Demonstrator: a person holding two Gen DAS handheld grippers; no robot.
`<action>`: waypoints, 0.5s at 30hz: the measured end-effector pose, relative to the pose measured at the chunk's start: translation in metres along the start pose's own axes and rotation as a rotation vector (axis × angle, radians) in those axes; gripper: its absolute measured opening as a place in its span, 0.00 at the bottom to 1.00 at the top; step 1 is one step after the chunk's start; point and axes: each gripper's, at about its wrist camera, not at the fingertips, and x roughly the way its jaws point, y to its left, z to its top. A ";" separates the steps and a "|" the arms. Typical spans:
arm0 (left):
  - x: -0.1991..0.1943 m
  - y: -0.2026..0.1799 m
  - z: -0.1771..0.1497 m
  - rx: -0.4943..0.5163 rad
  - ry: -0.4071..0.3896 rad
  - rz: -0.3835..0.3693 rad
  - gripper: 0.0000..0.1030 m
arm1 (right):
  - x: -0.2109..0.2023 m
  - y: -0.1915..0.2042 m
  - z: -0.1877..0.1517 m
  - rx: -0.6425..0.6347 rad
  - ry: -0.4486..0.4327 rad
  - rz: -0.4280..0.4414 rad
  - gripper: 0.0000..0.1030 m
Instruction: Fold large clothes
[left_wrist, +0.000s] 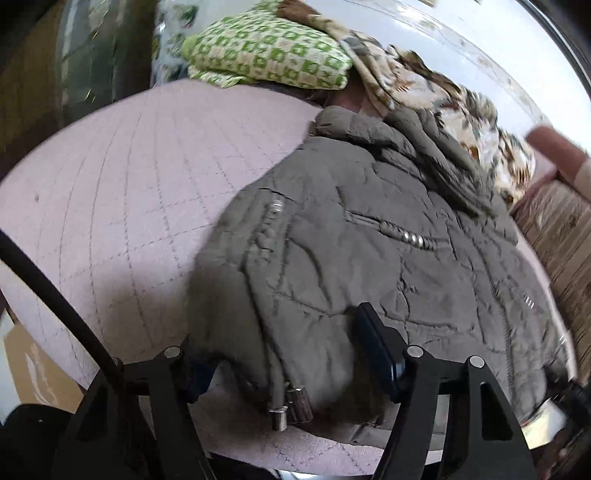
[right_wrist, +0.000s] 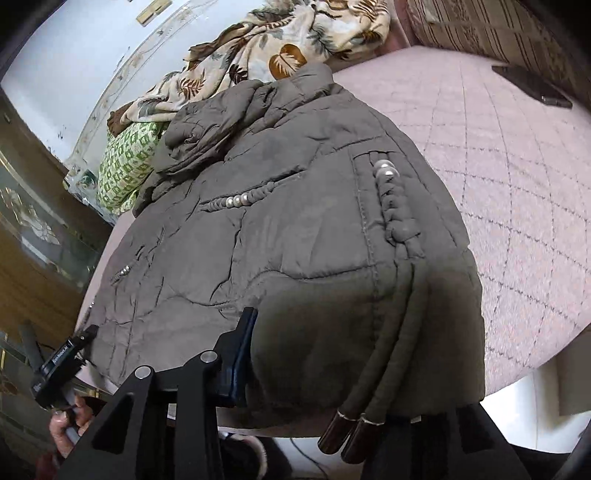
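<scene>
On the pink quilted bedspread (left_wrist: 110, 177) lies the grey-brown padded jacket (left_wrist: 369, 240), its shell puffy and creased, with stitched seams, braided cord trim and small silvery beads along the chest. Two thick drawcords (right_wrist: 373, 387) hang off its near hem, each ending in a dark glossy cylinder. Behind the collar sit a green-and-cream checked cushion (left_wrist: 269, 55) and a leaf-print blanket (right_wrist: 280, 48), both soft and rumpled. My left gripper (left_wrist: 284, 354) stands spread wide at the near hem, one blue-padded finger lying on top of the fabric and the other out at the jacket's edge, mostly covered by it. My right gripper (right_wrist: 332, 369) shows only one finger (right_wrist: 240, 354), pressed against the hem; the other is buried under the overhanging cloth, so I cannot tell whether it grips. A dark flat object (right_wrist: 532, 86) rests far off on the bedspread, too blurred to name.
</scene>
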 end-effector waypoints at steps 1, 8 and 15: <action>0.000 -0.004 -0.001 0.021 -0.004 0.008 0.67 | 0.000 0.000 -0.001 -0.004 -0.004 -0.001 0.43; 0.006 -0.014 -0.005 0.073 -0.038 0.081 0.68 | -0.003 -0.003 -0.006 -0.001 -0.045 0.023 0.43; 0.006 -0.018 -0.009 0.101 -0.073 0.109 0.69 | -0.005 -0.006 -0.010 0.018 -0.056 0.028 0.43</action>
